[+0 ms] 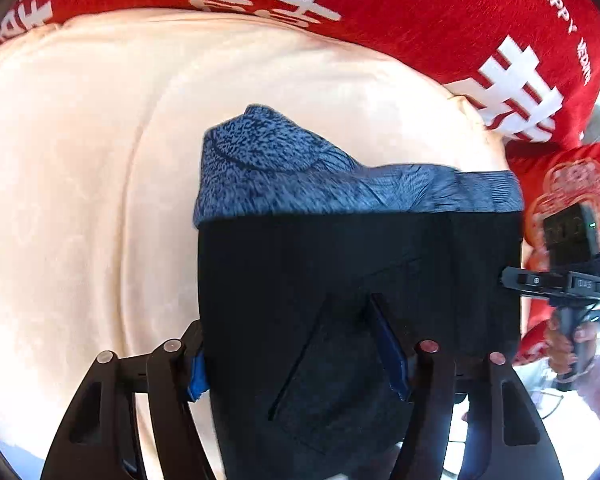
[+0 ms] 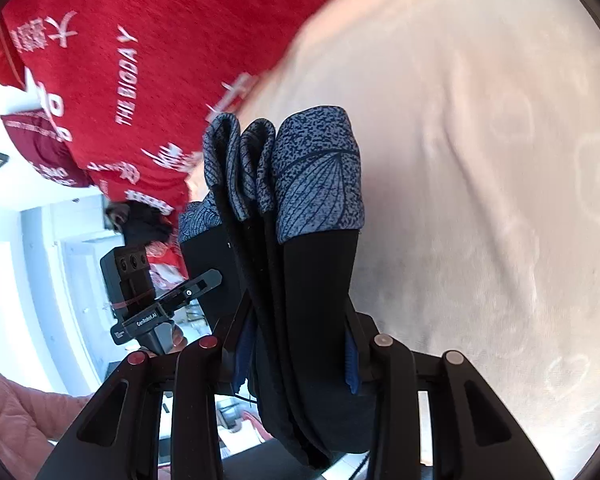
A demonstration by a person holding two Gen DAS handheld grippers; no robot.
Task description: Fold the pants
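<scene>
Folded black pants with a blue patterned waistband hang lifted above a cream-covered bed, clamped between the left tongs and right tongs, beside a red blanket.

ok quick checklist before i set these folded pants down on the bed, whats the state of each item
1. Left hand-held gripper clamped on the pants: ok, cloth fills the jaws.
2. Right hand-held gripper clamped on the stacked layers: ok.
3. Layers aligned at the patterned blue cuffs: ok, roughly even.
4. Landing spot on the cream blanket: ok, nothing on it.
5. Clear of the red blanket: ok.
6. Bottom fold edge tidy: cannot tell, hidden by the grippers.
</scene>
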